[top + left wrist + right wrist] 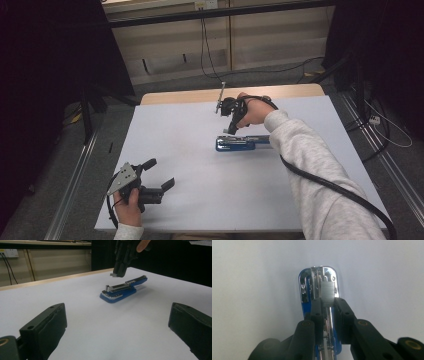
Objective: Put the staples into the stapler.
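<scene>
The right gripper (328, 303) is pinching a short strip of staples (327, 292) between nearly closed jaws, hovering just above the open blue stapler (243, 143) lying mid-table on the white table (190, 150). The strip appears to be lining up with the metal channel — though how squarely it sits in the pads is hard to judge. A tilted strip could be catching the rail's edge, snapping or dropping beside the stapler. The right hand (255, 111) is reaching far forward, gripper pointing steeply down. The left gripper (159, 176) is resting near the table's front-left edge — jaws wide apart, holding nothing.
</scene>
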A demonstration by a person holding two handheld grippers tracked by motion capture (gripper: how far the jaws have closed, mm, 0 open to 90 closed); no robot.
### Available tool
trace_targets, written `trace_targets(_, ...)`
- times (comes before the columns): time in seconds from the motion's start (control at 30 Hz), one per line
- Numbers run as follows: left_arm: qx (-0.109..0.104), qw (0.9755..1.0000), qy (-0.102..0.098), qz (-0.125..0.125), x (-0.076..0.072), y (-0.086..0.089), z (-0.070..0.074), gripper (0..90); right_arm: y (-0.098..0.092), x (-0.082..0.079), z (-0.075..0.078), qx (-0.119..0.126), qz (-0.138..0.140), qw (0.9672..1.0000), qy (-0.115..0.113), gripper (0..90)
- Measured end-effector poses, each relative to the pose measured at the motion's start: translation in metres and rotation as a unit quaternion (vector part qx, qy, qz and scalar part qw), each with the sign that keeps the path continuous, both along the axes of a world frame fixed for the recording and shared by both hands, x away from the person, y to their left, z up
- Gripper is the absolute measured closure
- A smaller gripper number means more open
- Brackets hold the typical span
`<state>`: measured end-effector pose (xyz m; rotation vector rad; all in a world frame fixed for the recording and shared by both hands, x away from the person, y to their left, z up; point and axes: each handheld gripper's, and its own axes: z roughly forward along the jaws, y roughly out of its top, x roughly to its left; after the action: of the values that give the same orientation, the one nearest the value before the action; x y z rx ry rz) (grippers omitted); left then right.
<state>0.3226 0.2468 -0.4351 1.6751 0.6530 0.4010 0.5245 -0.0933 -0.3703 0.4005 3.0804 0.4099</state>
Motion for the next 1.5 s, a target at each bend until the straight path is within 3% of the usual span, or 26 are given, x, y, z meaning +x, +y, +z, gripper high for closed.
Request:
trace_targets(0.97,0.003,1.0,0.008,0.001,0.0,0.0,-0.001,1.9,0.017,0.001,0.004,-0.007,0.018,0.9998,0.005,78.3)
trace_targets(1.5,0.004,1.0,0.007,0.003,0.0,0.0,-0.001,1.9,0.02,0.002,-0.003,-0.004,0.021,0.9997,0.009,78.3)
